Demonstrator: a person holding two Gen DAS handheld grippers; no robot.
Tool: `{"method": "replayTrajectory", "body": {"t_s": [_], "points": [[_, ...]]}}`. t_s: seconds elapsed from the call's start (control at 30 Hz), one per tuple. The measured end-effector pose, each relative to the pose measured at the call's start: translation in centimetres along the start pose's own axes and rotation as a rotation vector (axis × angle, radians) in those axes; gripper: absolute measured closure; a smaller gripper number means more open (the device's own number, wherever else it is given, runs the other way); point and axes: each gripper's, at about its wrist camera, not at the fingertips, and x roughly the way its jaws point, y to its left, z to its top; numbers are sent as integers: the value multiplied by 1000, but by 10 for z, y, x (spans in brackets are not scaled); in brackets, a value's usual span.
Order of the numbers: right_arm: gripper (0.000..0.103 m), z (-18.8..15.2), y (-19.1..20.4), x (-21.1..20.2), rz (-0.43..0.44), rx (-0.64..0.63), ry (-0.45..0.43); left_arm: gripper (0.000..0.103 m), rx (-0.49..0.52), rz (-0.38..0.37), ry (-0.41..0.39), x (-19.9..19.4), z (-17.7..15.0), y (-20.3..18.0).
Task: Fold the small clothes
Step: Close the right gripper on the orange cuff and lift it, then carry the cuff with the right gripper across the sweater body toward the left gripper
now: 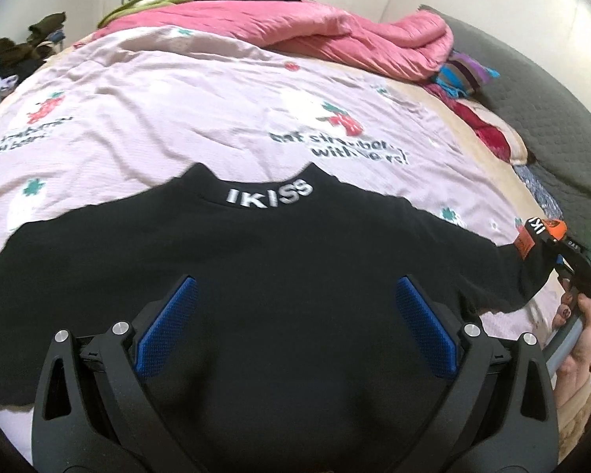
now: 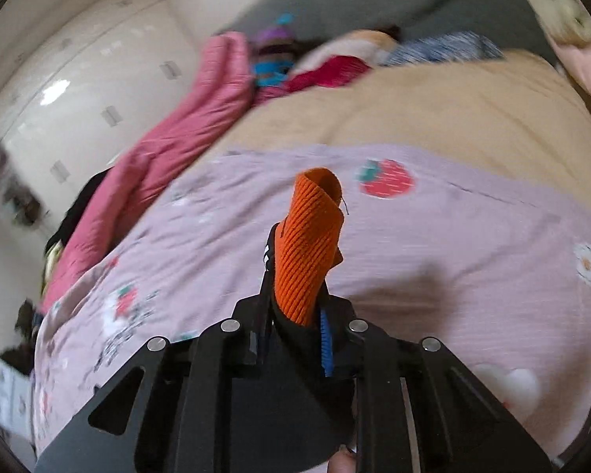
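A small black top [image 1: 279,260] with white "IKISS" lettering on its collar lies flat on the pink bedspread [image 1: 169,110]. My left gripper [image 1: 293,295] is open, its blue pads just above the middle of the top, holding nothing. My right gripper [image 1: 555,240] is shut on the end of the top's right sleeve, at its orange ribbed cuff [image 2: 307,252], stretched out to the right. In the right wrist view the gripper [image 2: 291,315] pinches the cuff, which sticks up between the fingers.
A crumpled pink quilt [image 1: 335,27] lies at the far side of the bed. Colourful clothes [image 1: 465,75] are piled at the right. A grey mattress edge [image 1: 551,110] runs along the right. White wardrobe doors [image 2: 78,86] stand behind.
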Motion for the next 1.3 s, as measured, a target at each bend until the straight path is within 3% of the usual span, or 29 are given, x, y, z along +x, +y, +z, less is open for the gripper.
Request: {"method": "replayTrajectory", "body": {"t_s": [0.47,1.0,1.3], "points": [[88,-54,119,-29,290,-282,61,9,-82,28,-11,-28,-12,47],[88,-145,206,-36,455,-582,183,9,-219,-168,-1,-17,-17,67],[79,-195,222,-27,526,-675,336,9,-258,-246,57,12,-22,66]]}}
